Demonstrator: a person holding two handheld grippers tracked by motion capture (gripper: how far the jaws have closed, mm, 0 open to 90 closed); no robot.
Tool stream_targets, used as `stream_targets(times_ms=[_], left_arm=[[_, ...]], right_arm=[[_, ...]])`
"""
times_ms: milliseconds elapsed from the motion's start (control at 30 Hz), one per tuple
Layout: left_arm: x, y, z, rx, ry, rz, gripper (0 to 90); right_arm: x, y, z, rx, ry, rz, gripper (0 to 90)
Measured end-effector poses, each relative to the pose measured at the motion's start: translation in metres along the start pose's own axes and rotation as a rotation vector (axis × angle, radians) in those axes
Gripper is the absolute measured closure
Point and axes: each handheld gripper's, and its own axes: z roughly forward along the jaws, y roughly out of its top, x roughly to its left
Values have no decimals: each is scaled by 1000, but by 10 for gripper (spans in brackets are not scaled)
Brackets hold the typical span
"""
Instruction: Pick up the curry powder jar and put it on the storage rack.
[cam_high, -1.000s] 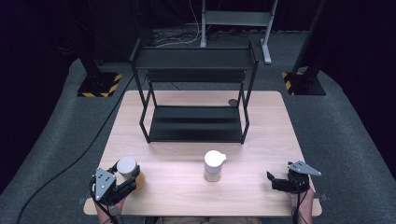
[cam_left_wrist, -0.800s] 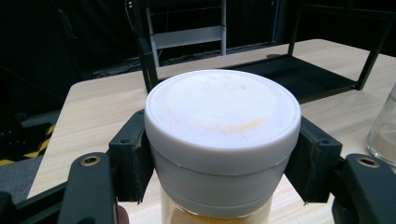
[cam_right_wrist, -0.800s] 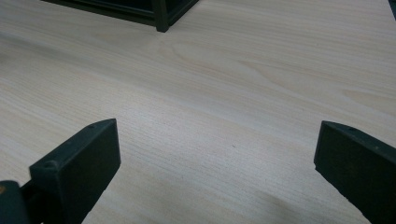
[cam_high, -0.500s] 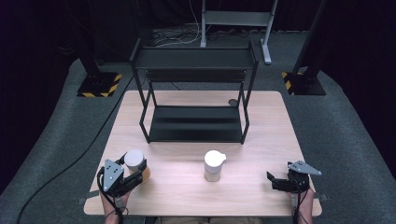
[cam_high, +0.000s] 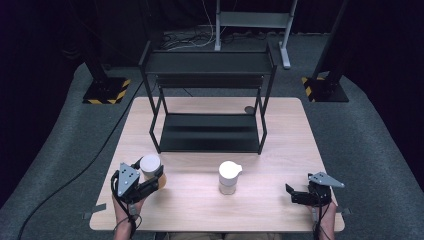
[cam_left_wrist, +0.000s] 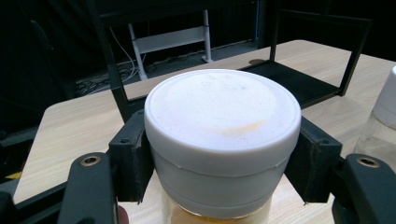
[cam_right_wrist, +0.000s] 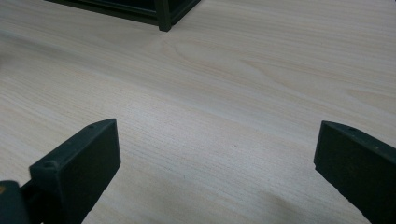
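jar (cam_left_wrist: 219, 154), white lid, orange contents, gripped between jaws

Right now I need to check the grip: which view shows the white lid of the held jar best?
The left gripper view: the lid is close up, with the tongs pressing either side just below it. The high view shows it small. The right gripper view faces bare table.

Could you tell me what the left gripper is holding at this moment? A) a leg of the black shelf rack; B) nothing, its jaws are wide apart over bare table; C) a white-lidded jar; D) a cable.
C: in the left gripper view the two black jaws press on either side of the white-lidded jar, held by the left gripper.
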Motion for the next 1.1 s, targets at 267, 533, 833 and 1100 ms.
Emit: stream_targets(times_ms=[267, 533, 833, 1100], left_arm=[[2, 8, 7, -3, -17, 23, 337], [1, 17, 15, -7, -31, 58, 337], [3, 23, 24, -12, -45, 63, 337], [4, 30, 35, -17, -64, 79, 337]], right_arm=[[0, 0, 0, 1, 1, 0, 0], [-1, 0, 0, -1, 3, 2, 0], [1, -1, -1, -6, -2, -5, 0], [1, -1, -1, -7, -3, -5, 0]])
